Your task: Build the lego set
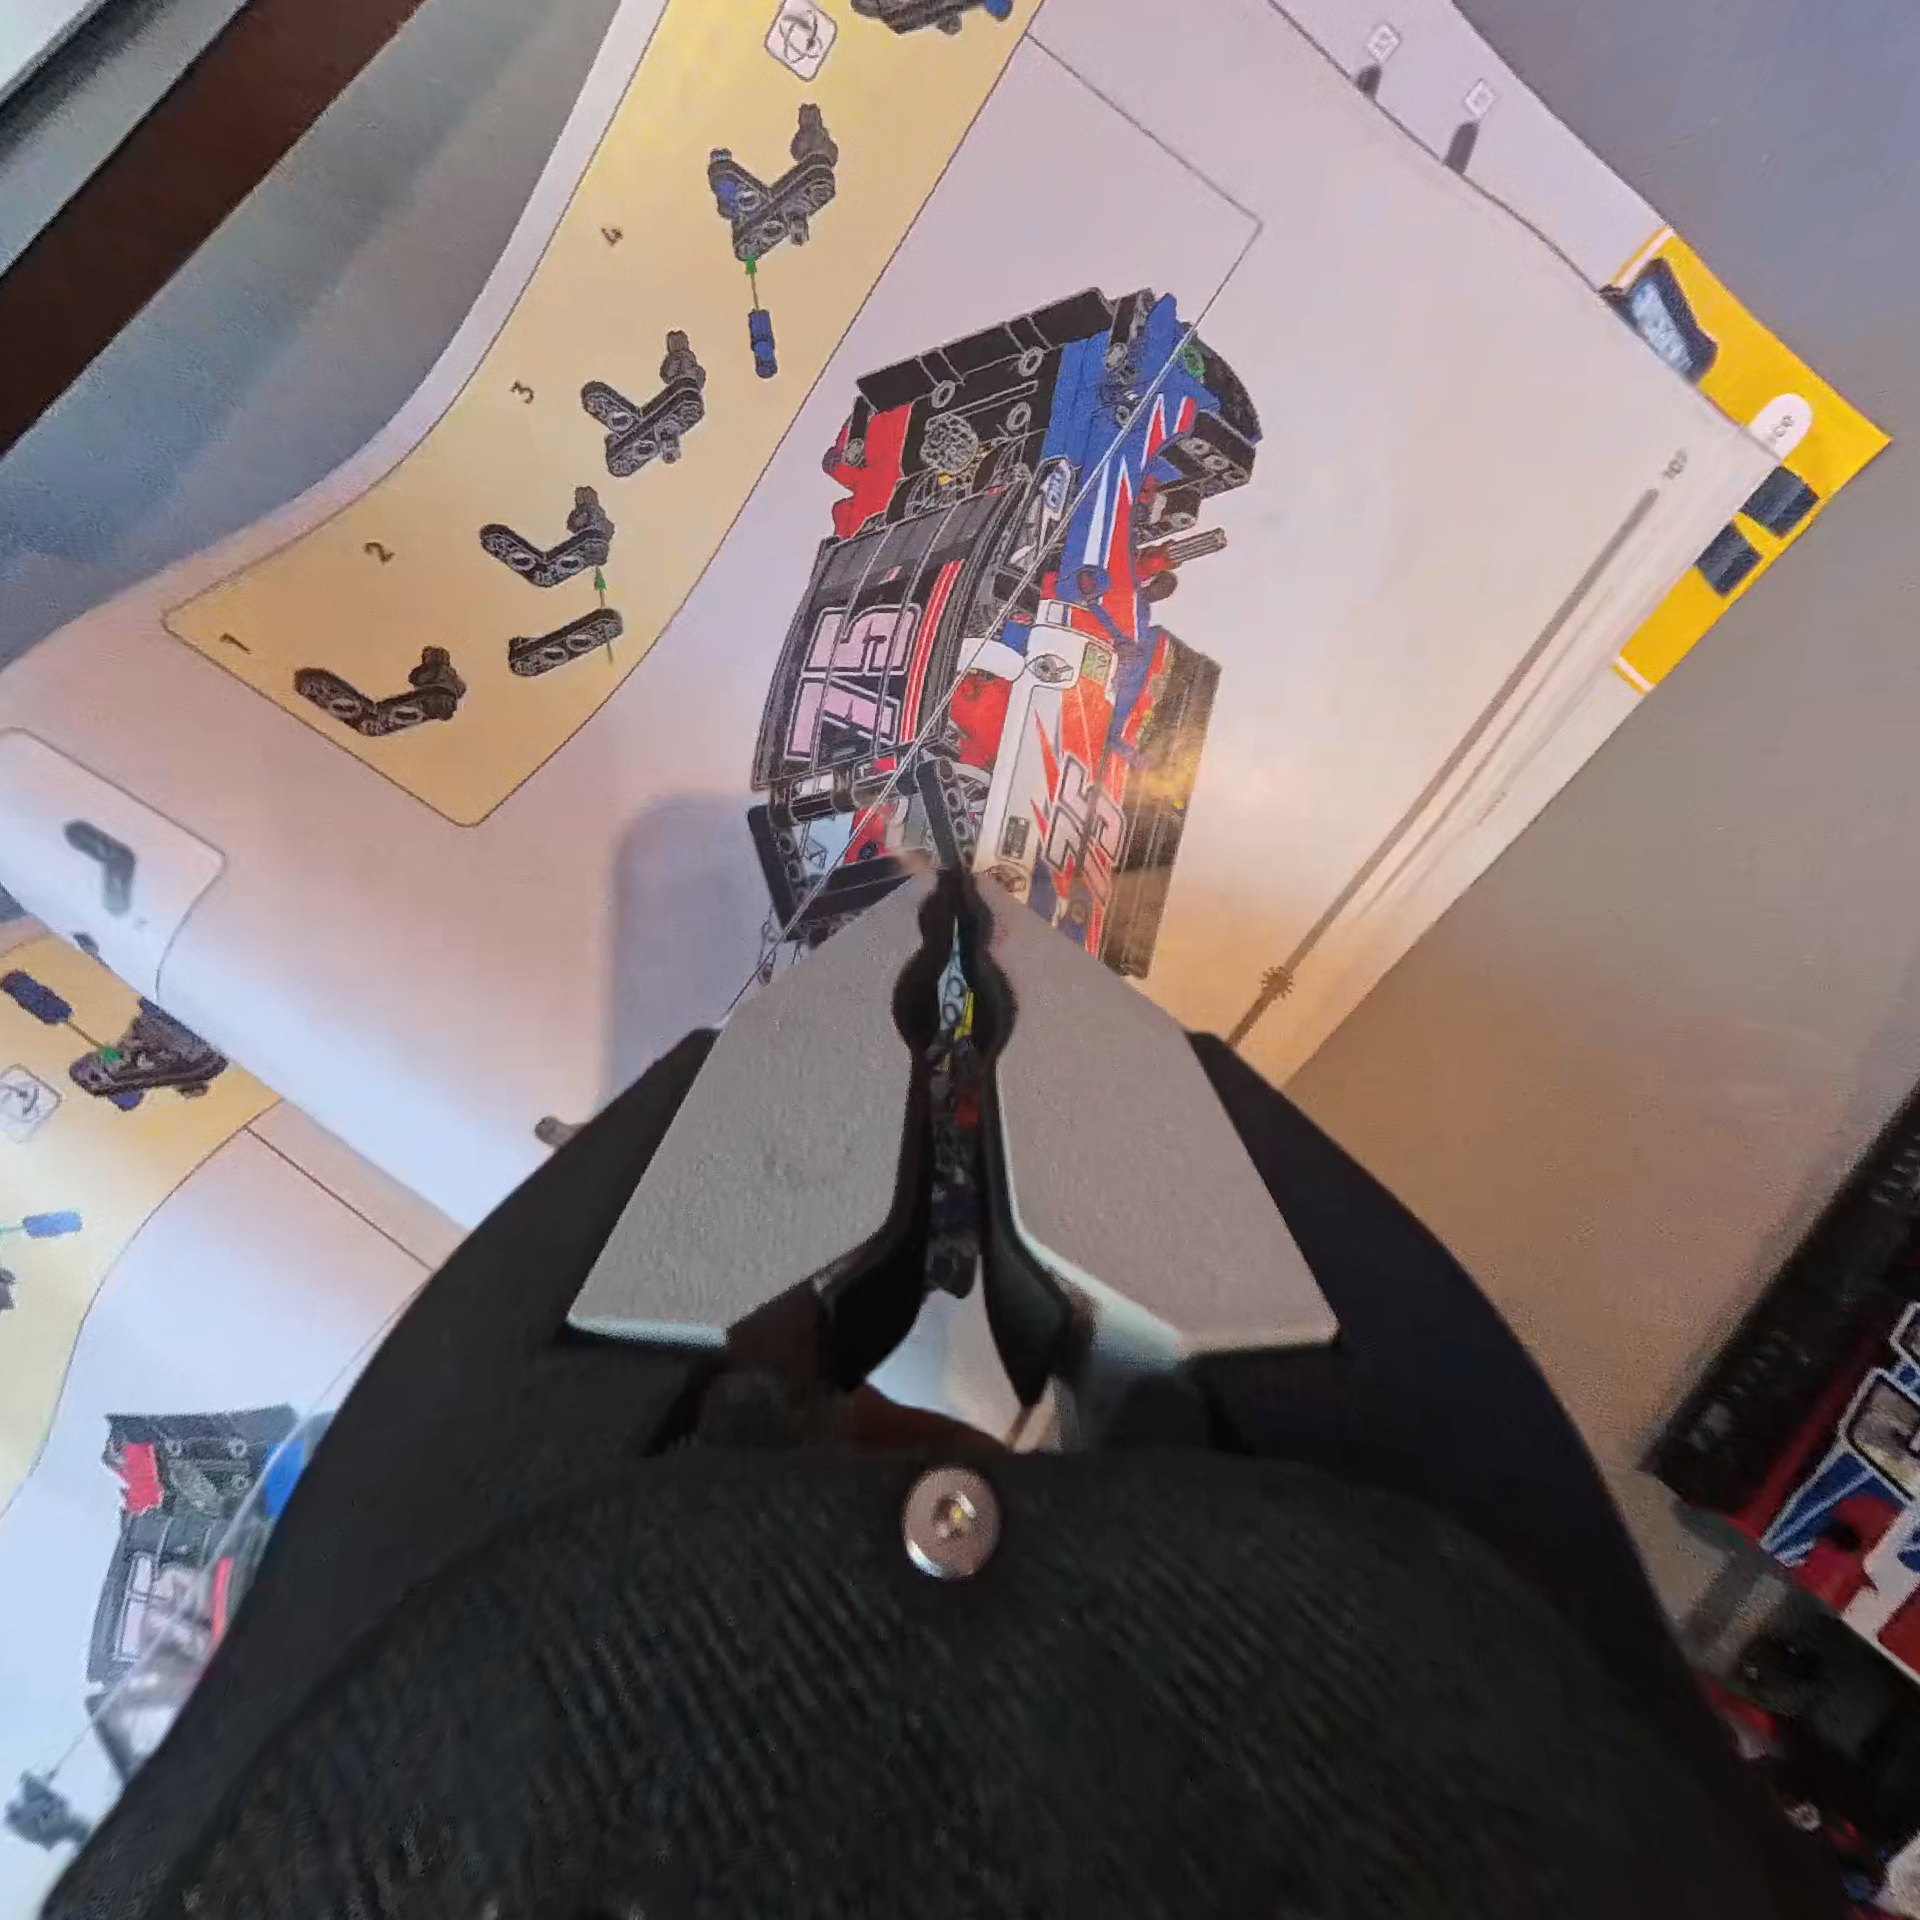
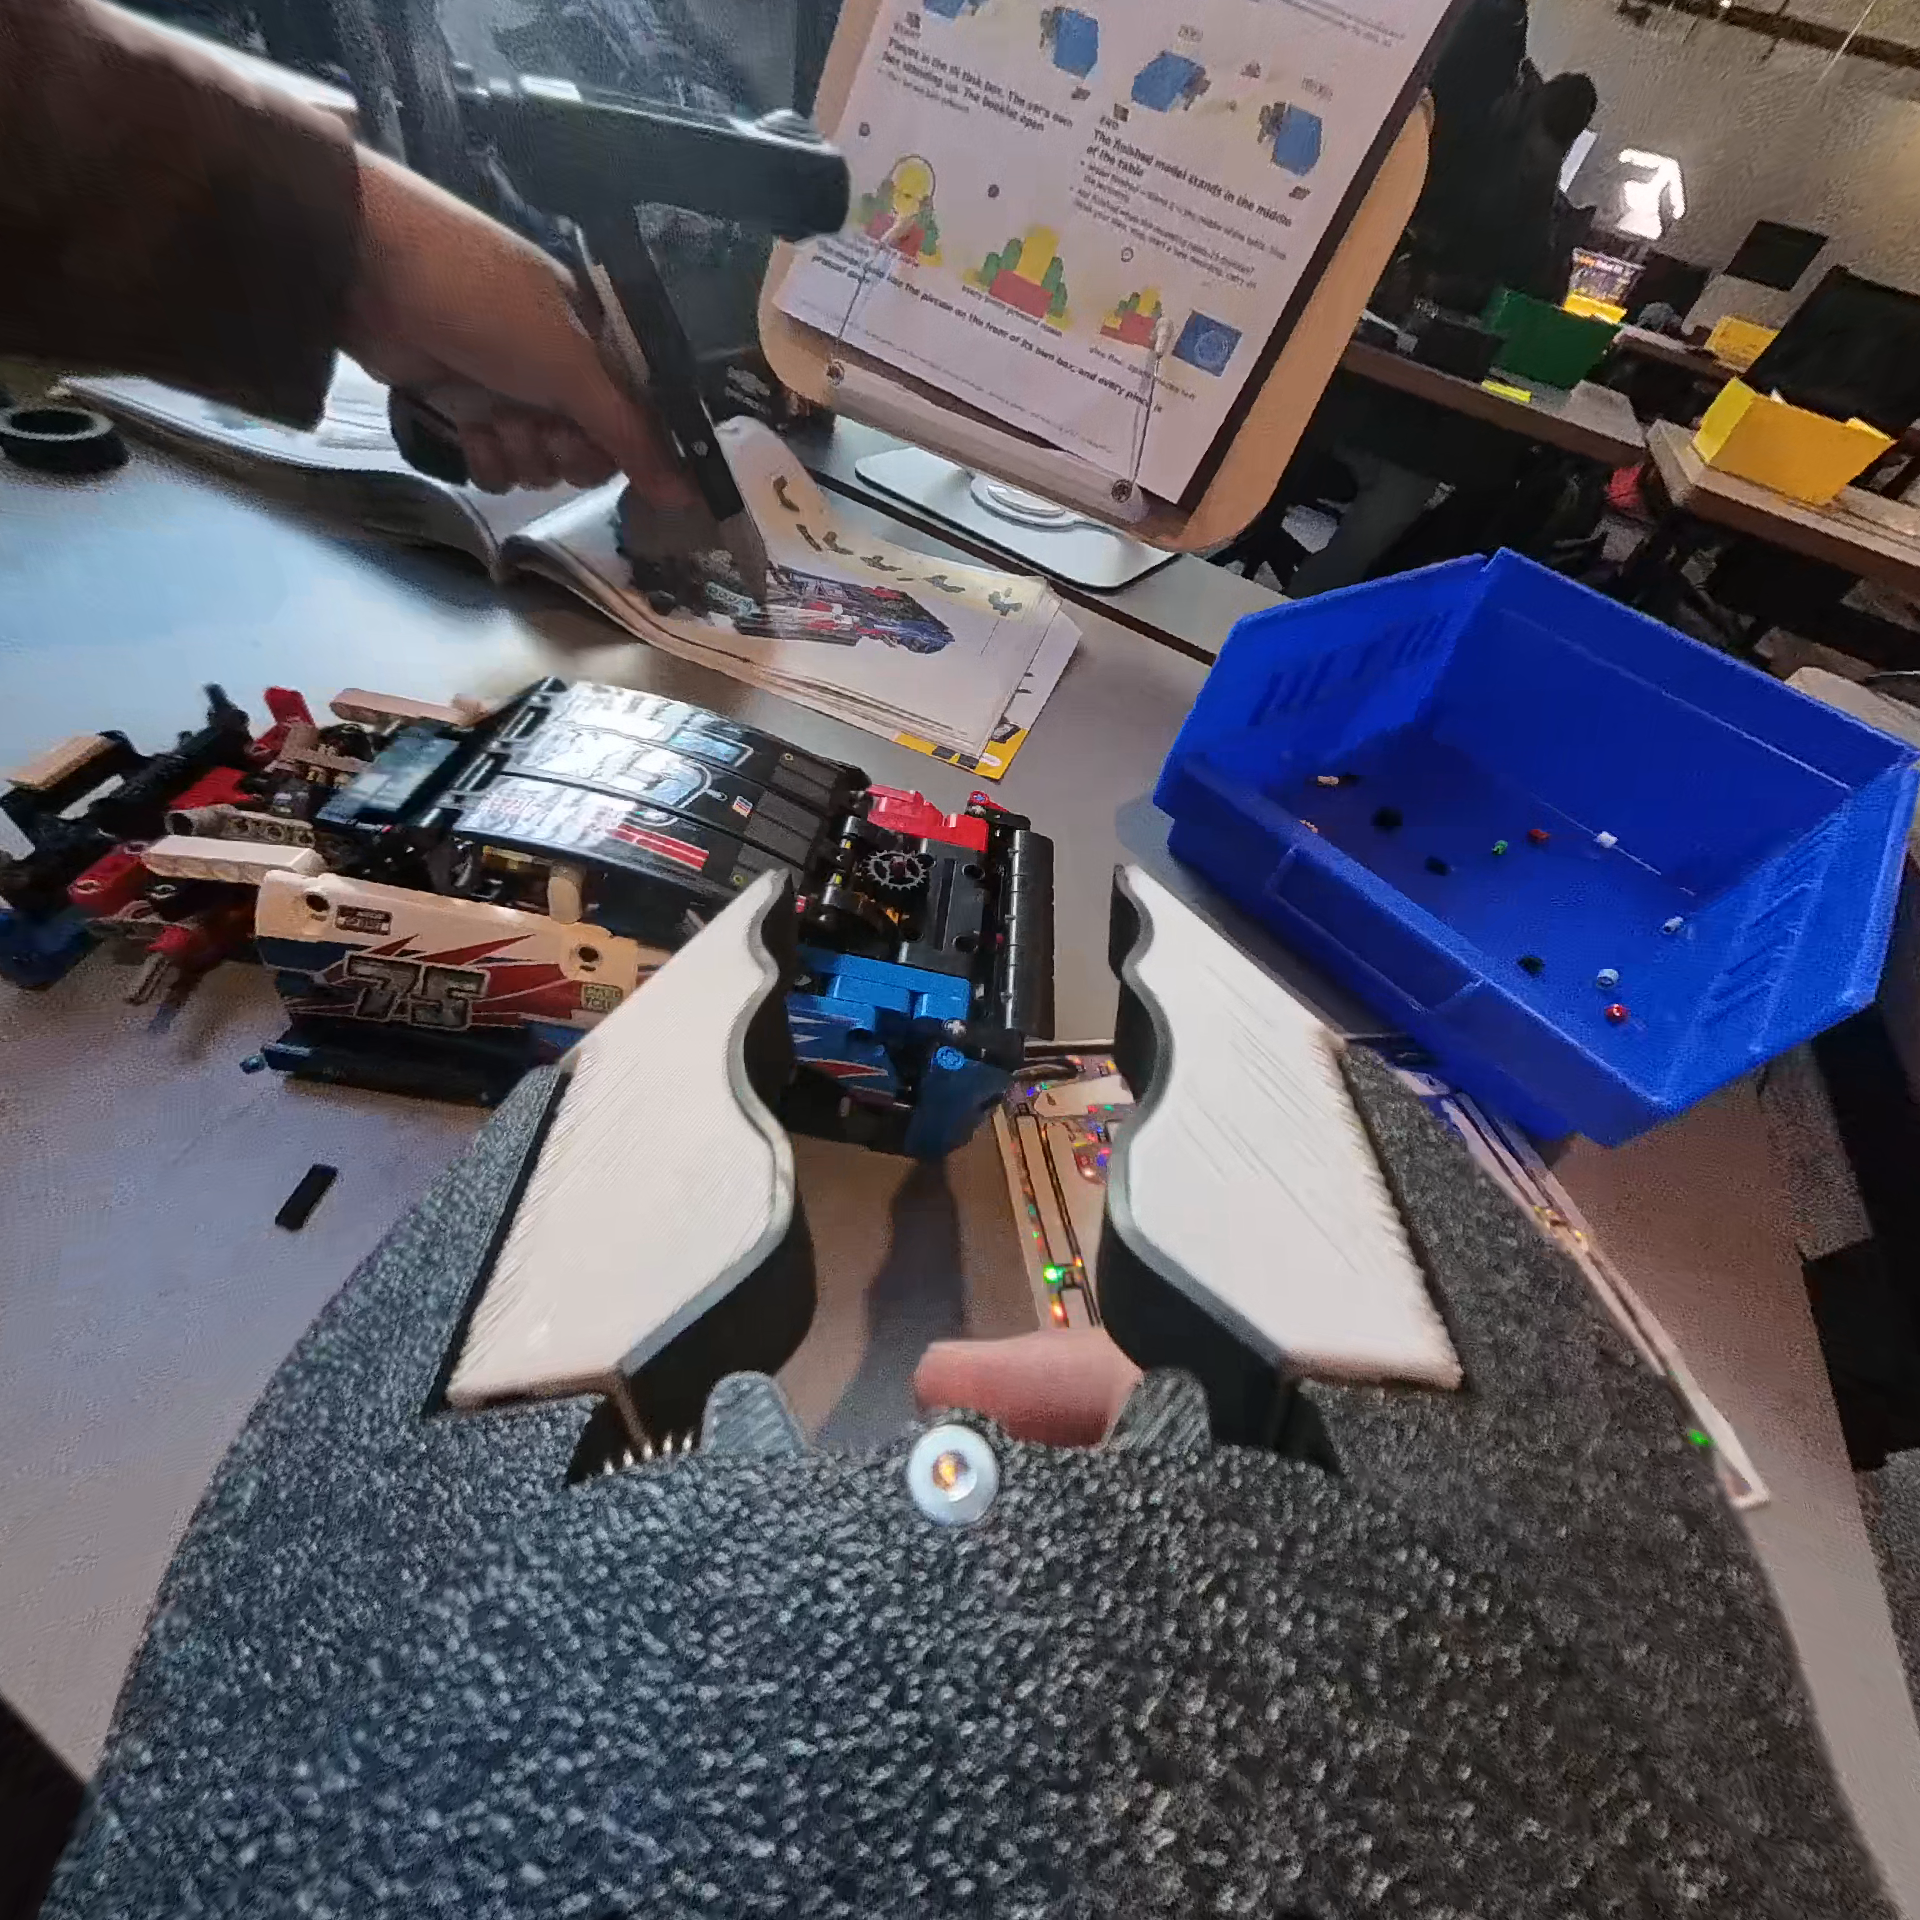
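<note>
My left gripper (image 1: 951,883) is shut, pinching a thin page of the open instruction booklet (image 1: 1351,520). The page's lifted edge runs up from the fingertips. In the right wrist view this gripper (image 2: 743,582), held by a hand, points down onto the booklet (image 2: 914,665). The part-built lego car (image 2: 582,831), black, white, red and blue, lies on the grey table (image 2: 156,1195). My right gripper (image 2: 951,894) is open around the car's rear end. Its right finger (image 2: 1132,935) stands apart from the car.
A blue bin (image 2: 1558,831) with several small loose pieces stands at the right. A stand holding a printed sheet (image 2: 1091,208) rises behind the booklet. A small black piece (image 2: 307,1195) lies on the table, a black ring (image 2: 57,431) at far left. The car shows at the edge (image 1: 1849,1455). My hands' fingertips stand some 35 cm from each other. The small black piece (image 2: 307,1195) lies around 15 cm away from my right fingertips.
</note>
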A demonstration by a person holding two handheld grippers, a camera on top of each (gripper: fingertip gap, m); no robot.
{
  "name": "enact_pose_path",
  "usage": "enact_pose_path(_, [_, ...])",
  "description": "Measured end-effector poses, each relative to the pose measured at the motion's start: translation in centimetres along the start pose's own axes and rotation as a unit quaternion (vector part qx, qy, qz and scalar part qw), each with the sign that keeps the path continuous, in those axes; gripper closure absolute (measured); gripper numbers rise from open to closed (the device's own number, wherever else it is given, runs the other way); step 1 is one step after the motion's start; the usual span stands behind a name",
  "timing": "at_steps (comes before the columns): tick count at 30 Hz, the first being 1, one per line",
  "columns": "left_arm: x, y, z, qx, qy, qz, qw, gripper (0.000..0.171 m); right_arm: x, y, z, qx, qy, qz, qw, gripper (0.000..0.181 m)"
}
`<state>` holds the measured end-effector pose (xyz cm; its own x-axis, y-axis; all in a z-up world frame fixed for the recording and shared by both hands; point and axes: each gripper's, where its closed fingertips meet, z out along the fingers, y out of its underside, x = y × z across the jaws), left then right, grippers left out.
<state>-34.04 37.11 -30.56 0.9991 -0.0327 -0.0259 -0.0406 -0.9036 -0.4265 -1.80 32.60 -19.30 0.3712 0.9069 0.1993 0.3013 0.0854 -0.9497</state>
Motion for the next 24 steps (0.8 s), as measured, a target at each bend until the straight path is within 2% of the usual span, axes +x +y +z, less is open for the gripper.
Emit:
enact_pose_path(4, [-0.3, 1.3, -0.8, 0.008, 0.016, -0.016, 1.000, 0.171, -0.6, -0.6, -0.2, -0.020, -0.008, -0.029, 0.999, 0.119])
enact_pose_path(7, [-0.8, 2.4, -1.9, 0.013, 0.011, 0.004, 1.000, 0.171, 0.2, -1.6, 1.7, -0.061, -0.014, -0.049, 0.997, 0.097])
enact_pose_path(9, [-1.2, 3.4, -2.2, 0.015, 0.013, 0.006, 1.000, 0.171, 0.4, -3.0, 3.9, -0.076, -0.044, -0.043, 0.995, 0.095])
enact_pose_path(11, [-1.3, 3.6, -3.0, 0.039, 0.026, -0.003, 0.999, 0.171, 0.4, -4.4, 6.7, -0.094, -0.080, -0.041, 0.992, 0.104])
enact_pose_path(13, [-0.5, 3.4, -4.6, 0.082, 0.056, -0.008, 0.995, 0.171, 0.0, -5.3, 9.6, -0.120, -0.117, -0.052, 0.984, 0.116])
enact_pose_path(15, [0.4, 3.0, -6.9, 0.136, 0.086, -0.017, 0.987, 0.171, -0.2, -5.8, 12.9, -0.153, -0.136, -0.065, 0.977, 0.119])
enact_pose_path(18, [0.2, 3.3, -9.2, 0.194, 0.081, -0.024, 0.977, 0.170, -0.8, -5.3, 18.3, -0.218, -0.155, -0.059, 0.962, 0.119])
enact_pose_path(20, [-0.8, 4.3, -9.2, 0.178, 0.061, -0.018, 0.982, 0.100, -1.7, -4.4, 21.7, -0.270, -0.172, -0.038, 0.947, 0.109])
enact_pose_path(22, [-1.2, 5.3, -8.5, 0.145, 0.047, 0.014, 0.988, 0.094, -3.2, -3.0, 24.5, -0.328, -0.192, -0.008, 0.925, 0.080])
enact_pose_path(24, [-1.8, 6.1, -7.3, 0.105, 0.027, 0.055, 0.993, 0.083, -4.2, -1.6, 26.8, -0.370, -0.198, -0.014, 0.908, 0.074])
